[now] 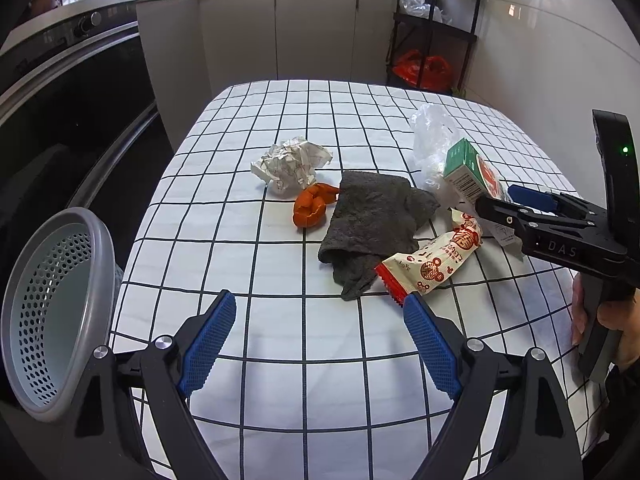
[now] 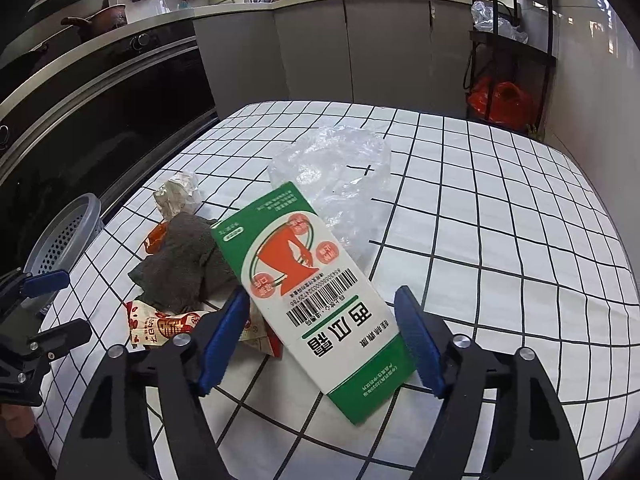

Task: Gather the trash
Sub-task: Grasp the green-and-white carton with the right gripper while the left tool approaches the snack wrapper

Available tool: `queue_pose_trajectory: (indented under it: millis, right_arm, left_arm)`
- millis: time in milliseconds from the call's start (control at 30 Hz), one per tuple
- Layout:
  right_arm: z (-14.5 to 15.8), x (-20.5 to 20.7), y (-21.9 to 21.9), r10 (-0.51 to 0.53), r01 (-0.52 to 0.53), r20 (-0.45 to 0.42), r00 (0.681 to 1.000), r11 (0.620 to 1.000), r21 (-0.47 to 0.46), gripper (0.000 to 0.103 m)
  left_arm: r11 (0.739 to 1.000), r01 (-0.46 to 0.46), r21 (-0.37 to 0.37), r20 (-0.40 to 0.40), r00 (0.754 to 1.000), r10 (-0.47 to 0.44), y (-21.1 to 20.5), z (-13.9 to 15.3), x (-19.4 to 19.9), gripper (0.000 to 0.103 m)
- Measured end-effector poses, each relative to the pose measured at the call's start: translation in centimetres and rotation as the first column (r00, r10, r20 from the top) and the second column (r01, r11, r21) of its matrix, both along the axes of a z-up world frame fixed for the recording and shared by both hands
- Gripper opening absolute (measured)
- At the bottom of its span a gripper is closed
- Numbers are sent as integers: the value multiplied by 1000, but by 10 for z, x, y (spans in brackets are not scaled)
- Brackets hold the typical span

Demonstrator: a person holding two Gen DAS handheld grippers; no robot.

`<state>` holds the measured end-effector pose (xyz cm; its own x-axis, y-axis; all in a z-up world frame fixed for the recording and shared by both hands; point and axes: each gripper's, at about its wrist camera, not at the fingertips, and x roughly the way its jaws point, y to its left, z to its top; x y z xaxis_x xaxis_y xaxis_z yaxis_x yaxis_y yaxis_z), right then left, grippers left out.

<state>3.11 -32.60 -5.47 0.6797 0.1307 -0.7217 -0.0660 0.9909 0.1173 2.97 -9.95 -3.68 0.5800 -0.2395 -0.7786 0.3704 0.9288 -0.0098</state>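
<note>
Left tool (image 1: 320, 340) at lower centre of left view, jaws wide, nothing between. Right tool (image 2: 324, 344) jaws apart; hand (image 1: 608, 332) at right edge grips handle.

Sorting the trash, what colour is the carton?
Green and white carton, orange-red picture; right wrist view.

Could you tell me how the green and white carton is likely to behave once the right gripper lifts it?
The carton looks like thin cardboard, so probably light and fairly stiff, though squeezing hard might crush it. Its printed faces look smooth, so it could slip between the right gripper pads.
</note>
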Motion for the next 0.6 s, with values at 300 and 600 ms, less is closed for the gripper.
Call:
queue_pose_trajectory:
  millis: [300,600]
  right_arm:
    - [18,-14,-5,-59,58,12,998,995,80,26]
    - [14,-20,11,-31,32,2,1000,999,-11,26]
  left_arm:
    - [1000,25,10,13,1000,-26,-5,0,-7,84]
    - [999,37,14,35,999,-38,-9,3,-14,84]
